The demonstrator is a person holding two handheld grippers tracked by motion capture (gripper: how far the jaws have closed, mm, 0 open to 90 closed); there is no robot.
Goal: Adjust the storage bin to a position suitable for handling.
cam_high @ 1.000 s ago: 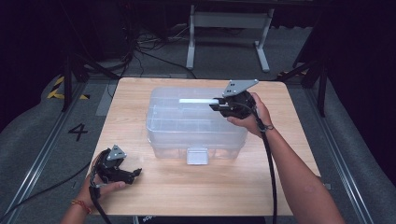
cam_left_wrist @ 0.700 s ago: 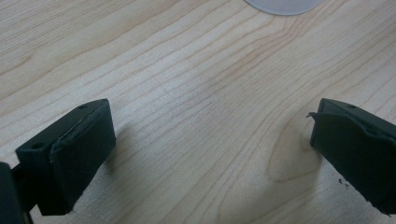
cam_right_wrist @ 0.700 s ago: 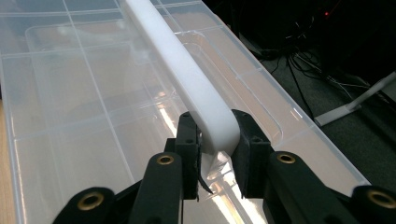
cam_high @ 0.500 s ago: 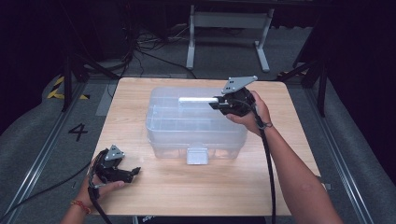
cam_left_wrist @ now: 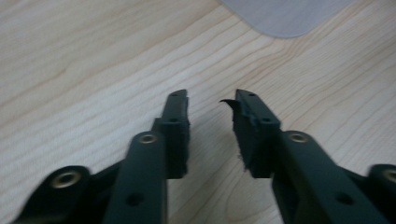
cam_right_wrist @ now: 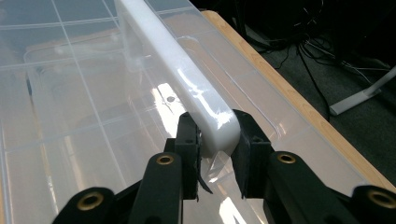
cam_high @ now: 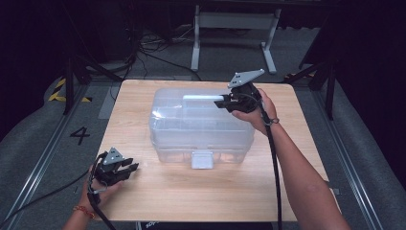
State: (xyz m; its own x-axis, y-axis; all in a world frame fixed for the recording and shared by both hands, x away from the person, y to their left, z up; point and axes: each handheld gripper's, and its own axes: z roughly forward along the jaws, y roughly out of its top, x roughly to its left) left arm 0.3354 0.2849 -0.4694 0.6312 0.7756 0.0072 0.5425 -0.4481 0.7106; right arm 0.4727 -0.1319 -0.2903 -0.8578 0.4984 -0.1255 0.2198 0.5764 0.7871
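A clear plastic storage box (cam_high: pixel 198 127) with a lid sits in the middle of the wooden table (cam_high: pixel 158 191). A white handle (cam_right_wrist: pixel 187 79) runs along the lid's top. My right gripper (cam_high: pixel 221 102) is over the box's far right part, shut on the end of that handle (cam_high: pixel 198 98), with one jaw on each side of the bar (cam_right_wrist: pixel 215 133). My left gripper (cam_high: pixel 131 168) rests at the table's near left corner, apart from the box. It stands open with nothing between its jaws (cam_left_wrist: pixel 211 109) and bare wood beneath.
A white latch (cam_high: pixel 201 159) sticks out of the box's near side. A corner of the box (cam_left_wrist: pixel 285 16) shows in the left gripper view. Beyond the table are cables (cam_high: pixel 139 48) and a metal stand (cam_high: pixel 234 28) on the floor.
My right gripper has risen slightly with the handle end in it. The left gripper has stayed where it was.
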